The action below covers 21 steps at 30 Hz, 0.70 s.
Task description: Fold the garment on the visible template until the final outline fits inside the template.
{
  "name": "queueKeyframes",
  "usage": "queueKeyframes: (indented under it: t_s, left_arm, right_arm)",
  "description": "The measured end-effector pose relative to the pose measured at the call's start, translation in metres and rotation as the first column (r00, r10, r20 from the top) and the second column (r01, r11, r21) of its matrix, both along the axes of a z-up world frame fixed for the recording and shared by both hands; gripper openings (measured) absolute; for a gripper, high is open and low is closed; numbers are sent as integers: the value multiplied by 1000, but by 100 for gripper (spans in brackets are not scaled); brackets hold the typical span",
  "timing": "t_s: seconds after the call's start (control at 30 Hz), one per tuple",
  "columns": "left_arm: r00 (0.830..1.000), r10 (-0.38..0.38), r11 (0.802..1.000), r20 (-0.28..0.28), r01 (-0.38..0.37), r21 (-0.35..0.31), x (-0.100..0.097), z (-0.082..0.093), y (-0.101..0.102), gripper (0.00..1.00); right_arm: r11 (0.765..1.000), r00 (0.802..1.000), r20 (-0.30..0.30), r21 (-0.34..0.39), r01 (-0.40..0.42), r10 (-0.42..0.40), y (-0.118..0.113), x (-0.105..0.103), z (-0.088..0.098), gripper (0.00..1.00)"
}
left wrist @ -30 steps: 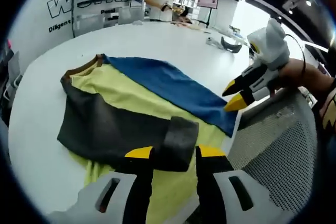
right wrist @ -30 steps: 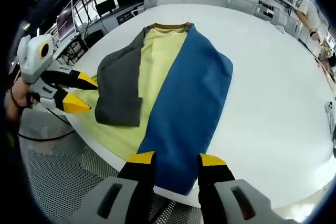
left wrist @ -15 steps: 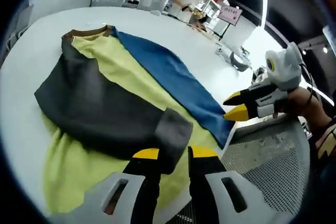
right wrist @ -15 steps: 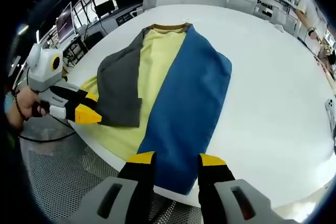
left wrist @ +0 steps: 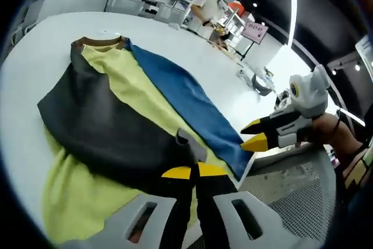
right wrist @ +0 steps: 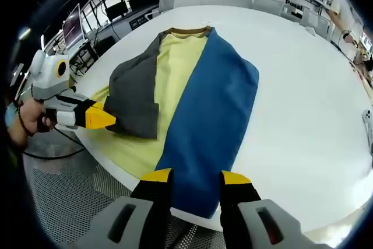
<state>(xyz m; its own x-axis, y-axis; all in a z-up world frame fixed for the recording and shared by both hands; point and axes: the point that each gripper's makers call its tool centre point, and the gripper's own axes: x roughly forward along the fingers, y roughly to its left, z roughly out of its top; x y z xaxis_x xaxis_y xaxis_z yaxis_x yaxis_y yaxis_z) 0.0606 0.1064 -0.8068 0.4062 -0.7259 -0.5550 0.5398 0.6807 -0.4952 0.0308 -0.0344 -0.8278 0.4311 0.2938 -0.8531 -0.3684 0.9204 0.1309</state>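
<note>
A yellow shirt with a brown collar lies flat on the white table. Its blue side is folded over the body, and a dark grey sleeve lies across the other side. My left gripper is shut, its yellow tips pinched on the grey sleeve's cuff near the table edge. The right gripper view shows it from the side as the left gripper at the sleeve's corner. My right gripper is open just above the blue hem, holding nothing. It appears as the right gripper past the blue hem.
The table's rounded edge runs just under the shirt's hem, with a perforated metal floor below. Small objects lie far across the table. Shelves and a person stand at the back, desks with monitors to one side.
My left gripper's jaws have gone from open around the grey cuff to shut on it, bunching the cloth. The right gripper has stayed still and open.
</note>
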Motion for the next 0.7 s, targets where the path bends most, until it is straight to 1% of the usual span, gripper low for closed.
queueKeyframes:
  t_s: [0.03,0.07,0.17,0.23,0.27,0.37,0.4,0.43,0.47,0.5,0.53,0.6,0.63,0.67,0.7]
  left_arm:
    - [999,29,999,15,-28,-20,5,6,2,1]
    - [999,37,999,20,-36,-28,6,10,3,1]
    - [996,66,997,62,-64,-38,13,21,9,0]
    - [994,78,996,77,-75,-42,16,27,12,0]
    - [991,95,995,99,-90,-49,20,33,14,0]
    - [985,115,993,129,-108,-56,26,44,20,0]
    - [983,116,993,141,-109,-52,28,47,22,0]
    - [983,87,996,161,-85,-19,28,47,24,1]
    - [979,72,997,190,-76,17,30,48,28,1]
    - [971,98,994,220,-107,32,36,51,34,1]
    - [974,103,994,200,-108,13,35,55,34,1]
    - [972,145,989,187,-142,-29,40,63,39,0]
    - [976,145,989,164,-141,-38,41,65,44,0]
    - [969,175,984,173,-170,-44,46,70,50,0]
    - [957,200,980,210,-193,-52,53,77,57,0]
  right_arm:
    - [1000,1000,0,-1,3,-3,0,0,0,26]
    - [1000,1000,2,-1,12,-12,-1,1,0,26]
    - [1000,1000,4,1,8,-8,-1,2,1,26]
    - [1000,1000,3,0,8,-8,-1,2,1,26]
    - [1000,1000,3,-1,9,-9,-1,1,0,26]
    - [1000,1000,2,2,10,-10,-1,1,0,26]
    - [1000,1000,1,3,10,-10,0,1,0,26]
    - [1000,1000,2,4,9,-9,0,1,0,26]
    - [1000,1000,1,4,8,-8,0,1,0,25]
    - [1000,1000,-2,7,3,-3,1,0,-1,25]
    - [1000,1000,-3,8,0,0,2,-1,-1,25]
    - [1000,1000,-4,10,-5,5,3,-1,-2,25]
    - [1000,1000,-6,9,-5,5,3,-1,-2,25]
    - [1000,1000,-6,9,-4,4,3,-1,-2,25]
    - [1000,1000,-6,10,-3,3,3,-1,-2,25]
